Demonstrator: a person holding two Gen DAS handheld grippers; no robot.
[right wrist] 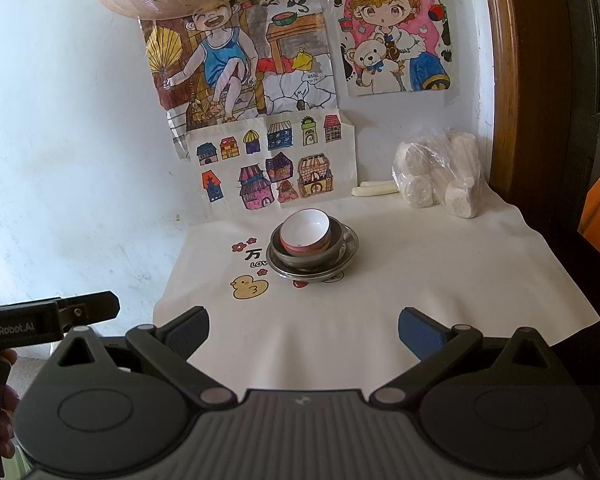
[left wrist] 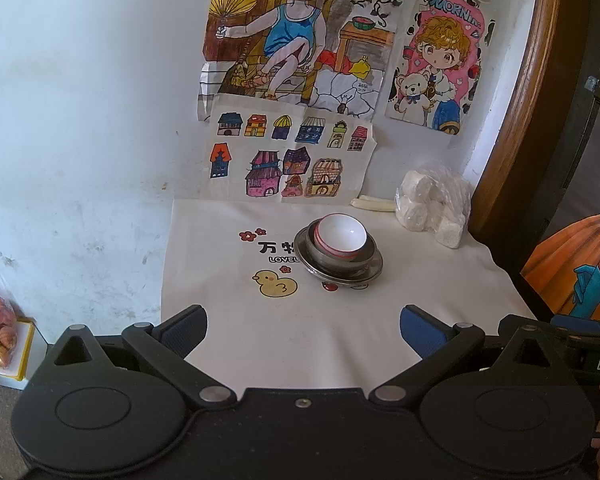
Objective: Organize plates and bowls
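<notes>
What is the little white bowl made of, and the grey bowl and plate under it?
White bowl: probably glazed ceramic, glossy with a red painted rim band. Grey bowl and plate: likely stainless steel, dull silvery with soft reflections.

The near half of the white cloth [right wrist: 340, 340] lies bare, open passage from the near edge up to the stacked dishes [right wrist: 312, 246] at the middle. Right of the stack the cloth is free until the plastic bag of white rolls [right wrist: 440, 176] in the far right corner. The wall [left wrist: 80, 120] closes off the far side, and a wooden frame [right wrist: 500, 80] the right.
</notes>
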